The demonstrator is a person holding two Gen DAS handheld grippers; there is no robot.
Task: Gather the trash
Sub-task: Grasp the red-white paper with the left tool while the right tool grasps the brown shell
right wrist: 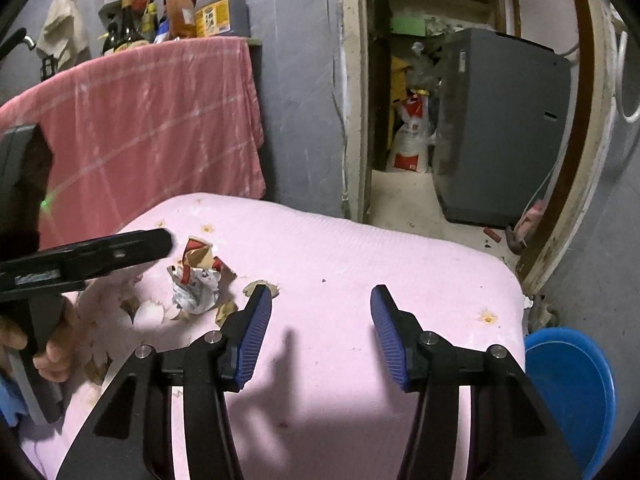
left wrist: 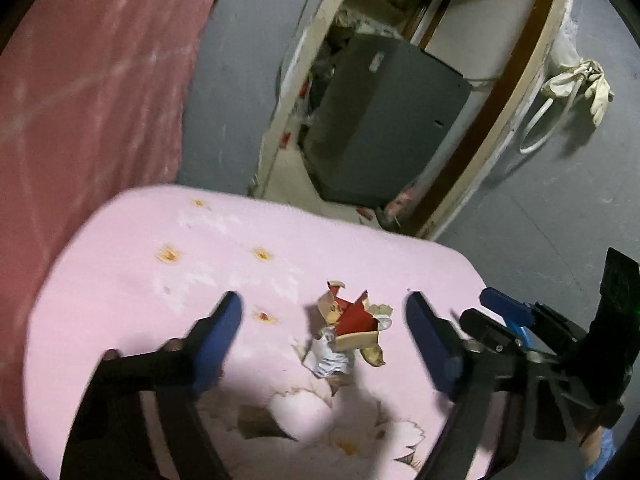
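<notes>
Both claws hung wide open and empty: left gripper [left wrist: 324, 320] straddled the crumpled red-and-white wrapper [left wrist: 352, 332] on the pink cushion [left wrist: 160, 292], its pads clear of it. Right gripper [right wrist: 320, 320] hovered with that trash [right wrist: 198, 280] at ten o'clock; a blue basin [right wrist: 572, 392] sat at four o'clock.

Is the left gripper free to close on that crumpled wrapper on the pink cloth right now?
Probably yes. The left gripper is open, the crumpled wrapper sits between its fingers, and nothing lies between them; the right gripper is off to the side.
</notes>
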